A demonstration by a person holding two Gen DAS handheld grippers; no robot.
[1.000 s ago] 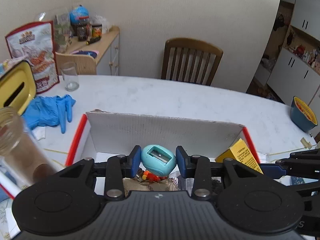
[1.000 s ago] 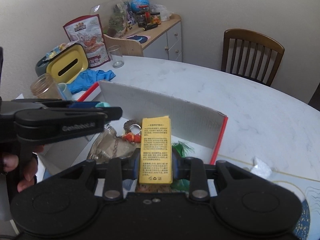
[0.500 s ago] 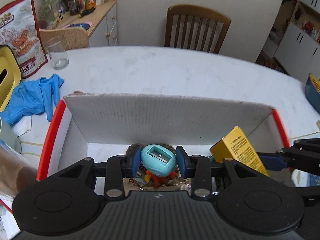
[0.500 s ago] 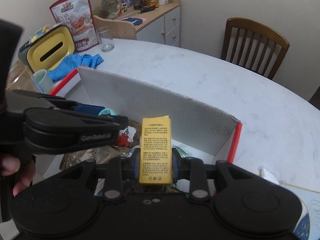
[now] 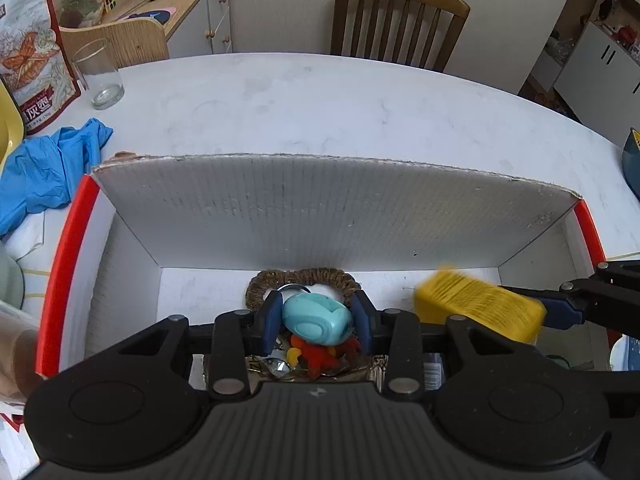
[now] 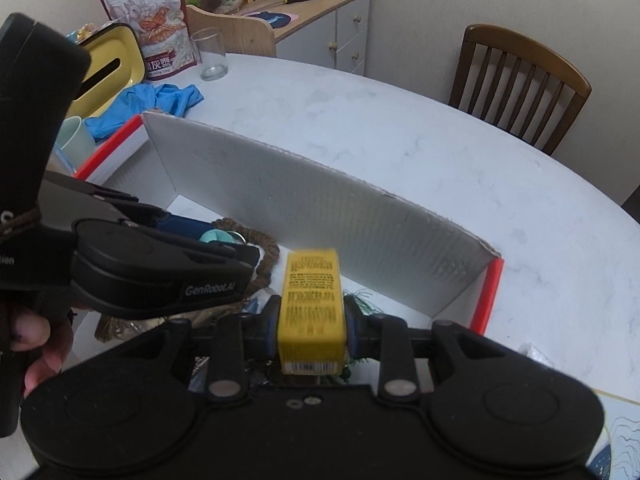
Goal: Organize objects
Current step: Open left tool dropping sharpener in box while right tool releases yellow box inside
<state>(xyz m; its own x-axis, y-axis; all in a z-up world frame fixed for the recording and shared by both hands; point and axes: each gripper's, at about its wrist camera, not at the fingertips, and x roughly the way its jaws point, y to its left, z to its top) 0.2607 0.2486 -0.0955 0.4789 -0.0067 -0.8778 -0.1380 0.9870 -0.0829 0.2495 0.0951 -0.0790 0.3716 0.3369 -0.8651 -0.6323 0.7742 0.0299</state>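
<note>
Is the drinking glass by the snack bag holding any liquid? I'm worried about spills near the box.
No: the drinking glass stands upright on the table and looks empty, see-through down to its base.

The box (image 5: 320,216) is open at the top. Its far wall stands upright, and red-edged sides close it left and right. The floor left of the woven ring (image 5: 300,280) is bare. Behind the ring, a bare strip runs along the far wall. Beyond the box the counter (image 5: 320,112) is bare to the chair (image 5: 400,20); blue gloves (image 5: 44,168) and a glass (image 5: 98,76) crowd its left.
</note>
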